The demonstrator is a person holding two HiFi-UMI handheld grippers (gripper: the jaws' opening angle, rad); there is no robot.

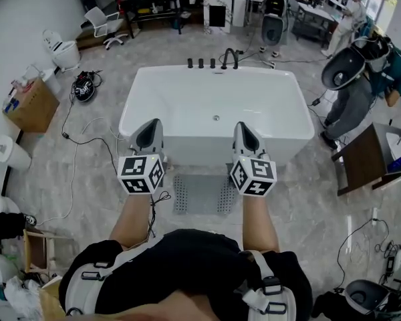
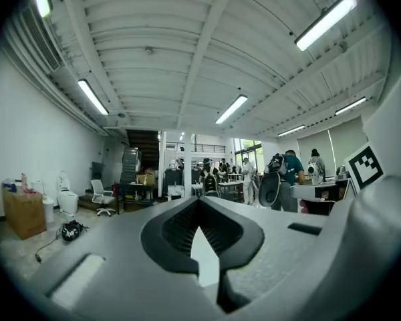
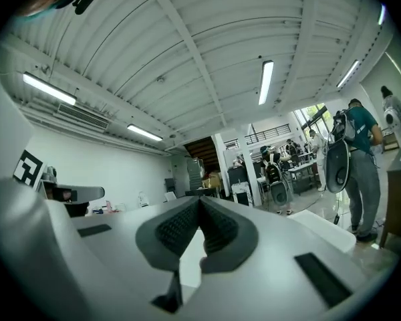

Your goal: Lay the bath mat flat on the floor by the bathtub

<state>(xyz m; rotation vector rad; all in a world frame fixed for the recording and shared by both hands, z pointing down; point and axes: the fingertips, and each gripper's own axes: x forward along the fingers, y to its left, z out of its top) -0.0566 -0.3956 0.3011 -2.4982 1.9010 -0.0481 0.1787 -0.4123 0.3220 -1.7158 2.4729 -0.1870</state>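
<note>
A grey perforated bath mat [image 1: 202, 193] lies flat on the tiled floor against the near side of the white bathtub [image 1: 217, 109]. My left gripper [image 1: 149, 134] and right gripper [image 1: 246, 136] hang side by side over the tub's near rim, tips pointing away from me, above the mat and apart from it. Both are shut with nothing between the pads. In the left gripper view the jaws [image 2: 199, 209] meet at their tips, and the right gripper view shows the same [image 3: 198, 209]. Both gripper views look up at the ceiling and far room; neither shows the mat.
A cardboard box [image 1: 31, 103] and a toilet [image 1: 61, 51] stand at the left, with cables [image 1: 80, 138] across the floor. A dark wooden cabinet [image 1: 369, 159] stands at the right. People [image 1: 347, 92] work by tables at the back right.
</note>
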